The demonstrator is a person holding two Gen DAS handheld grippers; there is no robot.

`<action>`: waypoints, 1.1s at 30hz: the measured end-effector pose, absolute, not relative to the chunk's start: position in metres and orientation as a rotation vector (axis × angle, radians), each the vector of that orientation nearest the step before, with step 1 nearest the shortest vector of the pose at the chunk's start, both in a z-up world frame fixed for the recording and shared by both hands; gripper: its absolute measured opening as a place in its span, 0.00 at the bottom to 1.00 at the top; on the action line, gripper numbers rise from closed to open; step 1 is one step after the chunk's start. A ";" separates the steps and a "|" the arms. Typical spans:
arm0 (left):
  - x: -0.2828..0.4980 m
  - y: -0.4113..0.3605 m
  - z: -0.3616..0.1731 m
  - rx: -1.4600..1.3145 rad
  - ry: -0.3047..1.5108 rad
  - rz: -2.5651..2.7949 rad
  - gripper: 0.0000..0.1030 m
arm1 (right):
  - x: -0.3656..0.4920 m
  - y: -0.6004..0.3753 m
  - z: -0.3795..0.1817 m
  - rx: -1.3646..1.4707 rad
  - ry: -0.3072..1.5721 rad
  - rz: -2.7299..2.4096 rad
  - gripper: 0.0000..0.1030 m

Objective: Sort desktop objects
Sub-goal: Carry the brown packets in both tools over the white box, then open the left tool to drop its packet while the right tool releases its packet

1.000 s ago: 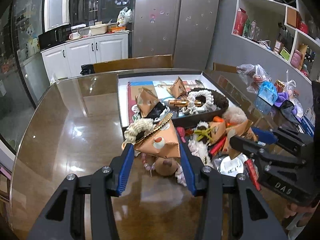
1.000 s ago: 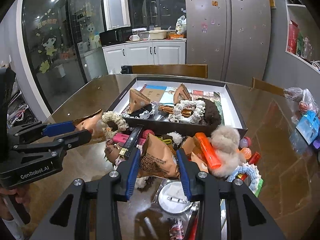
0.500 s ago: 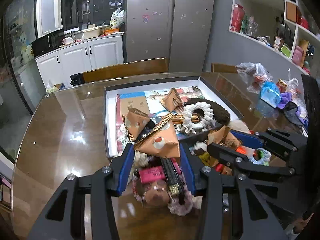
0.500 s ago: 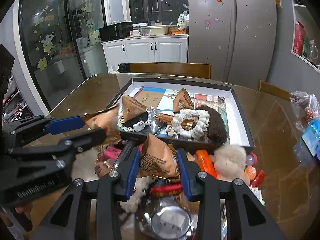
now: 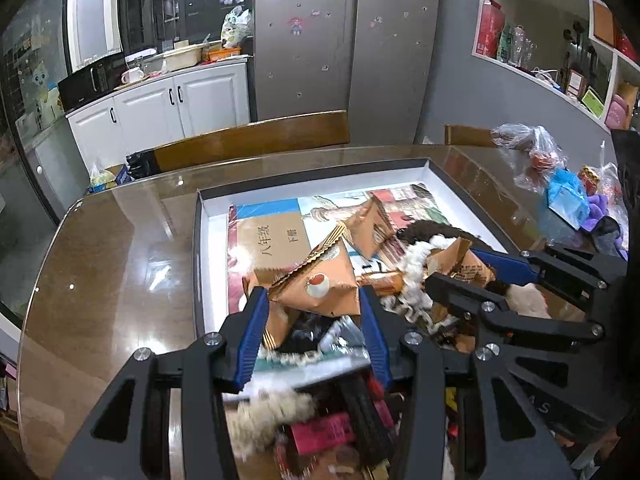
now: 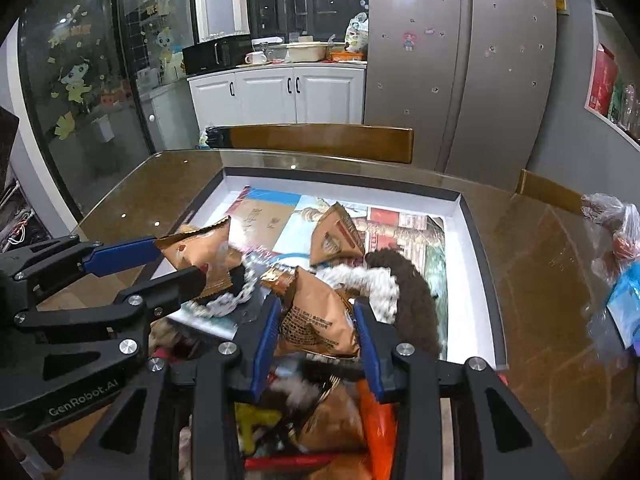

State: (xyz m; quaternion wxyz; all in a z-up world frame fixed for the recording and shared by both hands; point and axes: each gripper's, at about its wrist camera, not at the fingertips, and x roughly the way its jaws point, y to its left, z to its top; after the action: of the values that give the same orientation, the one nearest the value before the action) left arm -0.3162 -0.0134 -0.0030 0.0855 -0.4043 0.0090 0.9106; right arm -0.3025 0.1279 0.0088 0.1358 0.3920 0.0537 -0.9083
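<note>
Gripping one orange pouch apiece: left gripper (image 5: 312, 312) clamps a pouch (image 5: 320, 286), right gripper (image 6: 316, 328) clamps its pouch (image 6: 316, 316), both above the tray (image 6: 476, 280). Risk: tips nearly touch, so a collision could knock either pouch loose. Count: two held, two lying in tray; one book; loose pile below, blurred.

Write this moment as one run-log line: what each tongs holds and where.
left tongs: shut on orange snack packet | right tongs: shut on brown snack packet | both over open box | not released
</note>
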 end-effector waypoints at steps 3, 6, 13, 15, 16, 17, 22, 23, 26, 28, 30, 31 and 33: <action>-0.331 -0.014 -0.009 -1.224 0.054 2.716 0.45 | -0.317 0.127 0.004 1.145 0.178 -2.627 0.37; -0.342 -0.016 -0.011 -1.224 0.055 2.723 0.45 | -0.328 0.126 0.001 1.153 0.181 -2.616 0.37; -0.349 -0.017 -0.015 -1.241 0.066 2.733 0.45 | -0.342 0.121 -0.001 1.149 0.220 -2.605 0.37; -0.350 -0.018 -0.016 -1.244 0.066 2.737 0.45 | -0.343 0.120 -0.001 1.147 0.229 -2.603 0.37; -0.350 -0.018 -0.015 -1.244 0.065 2.738 0.45 | -0.344 0.119 -0.002 1.146 0.232 -2.602 0.37; -0.351 -0.018 -0.016 -1.243 0.066 2.739 0.45 | -0.345 0.119 -0.002 1.145 0.238 -2.602 0.37; -0.352 -0.019 -0.015 -1.237 0.061 2.741 0.45 | -0.347 0.118 0.000 1.136 0.248 -2.599 0.37; -0.353 -0.019 -0.016 -1.239 0.058 2.739 0.45 | -0.348 0.118 0.001 1.133 0.250 -2.600 0.37; -0.355 -0.020 -0.017 -1.245 0.059 2.733 0.46 | -0.349 0.118 0.002 1.128 0.251 -2.599 0.37; -0.355 -0.020 -0.017 -1.242 0.056 2.734 0.46 | -0.349 0.118 0.003 1.120 0.266 -2.607 0.37; -0.355 -0.020 -0.017 -1.244 0.057 2.737 0.48 | -0.348 0.118 0.005 1.102 0.268 -2.621 0.38; -0.354 -0.021 -0.017 -1.243 0.055 2.738 0.48 | -0.349 0.118 0.005 1.104 0.268 -2.617 0.38; -0.354 -0.021 -0.015 -1.244 0.056 2.745 0.50 | -0.349 0.119 0.005 1.102 0.267 -2.615 0.38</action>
State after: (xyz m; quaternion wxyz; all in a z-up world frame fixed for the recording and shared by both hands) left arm -0.3536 -0.0209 -0.0151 0.0634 -0.4119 0.0186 0.9088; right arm -0.3486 0.1185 0.0053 0.1450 0.3826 0.0928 -0.9077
